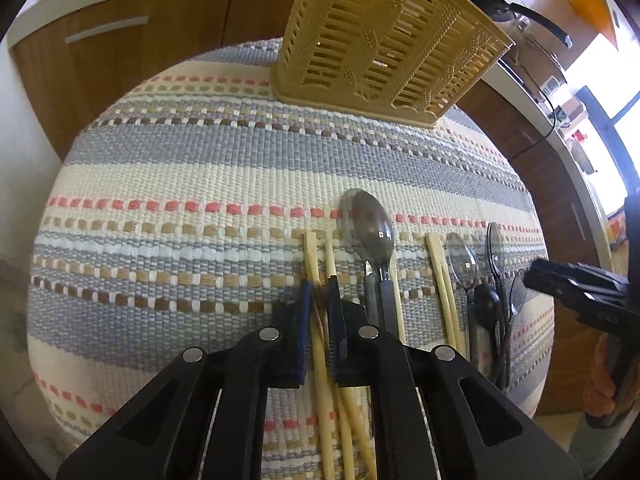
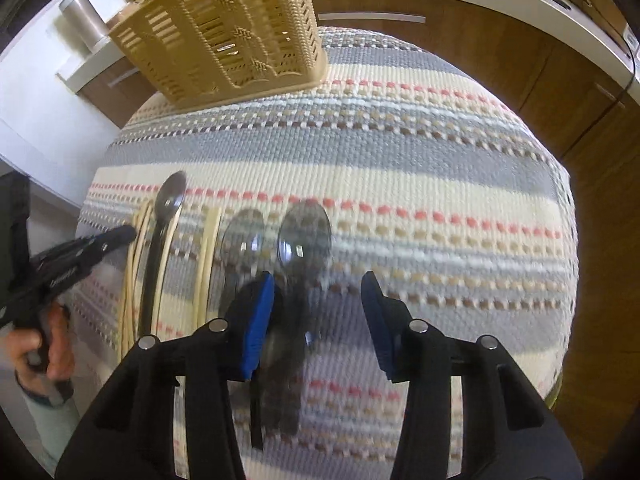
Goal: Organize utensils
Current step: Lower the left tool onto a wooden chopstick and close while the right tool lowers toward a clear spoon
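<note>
Left tongs were nearly closed around a pair of bamboo chopsticks lying on the striped cloth of the tabletop. Right tongs stood wide apart, holding nothing, above two blurred dark-handled spoons. A larger spoon lay beside the chopsticks. The slotted yellow basket stood at the far edge.

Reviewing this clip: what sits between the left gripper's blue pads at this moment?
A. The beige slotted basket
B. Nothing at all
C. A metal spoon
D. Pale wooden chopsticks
D. In the left wrist view the left gripper has its blue pads on either side of the pale chopsticks, while the large metal spoon lies just to their right on the woven mat and the basket stands farther back.
</note>
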The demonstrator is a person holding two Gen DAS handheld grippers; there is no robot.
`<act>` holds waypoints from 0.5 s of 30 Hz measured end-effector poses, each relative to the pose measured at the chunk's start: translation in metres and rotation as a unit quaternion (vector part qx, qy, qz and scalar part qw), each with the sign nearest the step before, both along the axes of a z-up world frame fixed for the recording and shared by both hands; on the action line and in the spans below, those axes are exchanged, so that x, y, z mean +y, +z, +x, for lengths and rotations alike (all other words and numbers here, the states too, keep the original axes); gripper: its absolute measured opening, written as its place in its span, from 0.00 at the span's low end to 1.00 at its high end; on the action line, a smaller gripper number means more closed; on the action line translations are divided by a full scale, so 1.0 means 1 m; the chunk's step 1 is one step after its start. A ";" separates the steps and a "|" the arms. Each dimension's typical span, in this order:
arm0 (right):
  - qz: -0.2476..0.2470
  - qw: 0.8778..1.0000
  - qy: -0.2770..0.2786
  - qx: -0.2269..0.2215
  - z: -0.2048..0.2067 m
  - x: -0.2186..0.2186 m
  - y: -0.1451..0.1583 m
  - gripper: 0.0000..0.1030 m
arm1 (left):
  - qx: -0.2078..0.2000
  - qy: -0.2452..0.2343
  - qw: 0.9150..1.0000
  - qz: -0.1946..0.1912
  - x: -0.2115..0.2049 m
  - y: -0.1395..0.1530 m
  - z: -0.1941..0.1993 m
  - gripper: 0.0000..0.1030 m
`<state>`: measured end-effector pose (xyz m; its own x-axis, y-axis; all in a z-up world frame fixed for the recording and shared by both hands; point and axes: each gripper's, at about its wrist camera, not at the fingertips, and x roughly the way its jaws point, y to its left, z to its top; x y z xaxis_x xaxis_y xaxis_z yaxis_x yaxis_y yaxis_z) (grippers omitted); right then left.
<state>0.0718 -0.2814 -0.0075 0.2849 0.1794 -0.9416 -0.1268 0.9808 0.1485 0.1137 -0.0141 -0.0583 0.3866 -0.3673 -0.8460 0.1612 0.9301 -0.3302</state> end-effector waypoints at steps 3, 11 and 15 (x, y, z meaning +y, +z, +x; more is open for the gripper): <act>0.019 1.000 -0.016 0.017 -0.017 -0.015 -0.001 0.41 | -0.010 -0.004 1.000 -0.015 0.002 0.006 0.002 0.03; 0.037 0.997 -0.030 0.059 -0.017 -0.013 -0.028 0.31 | -0.018 -0.013 1.000 0.013 0.013 0.014 0.005 0.03; 0.012 0.998 -0.011 0.057 -0.010 -0.001 -0.029 0.27 | -0.021 -0.021 0.999 0.025 0.022 0.013 -0.002 0.04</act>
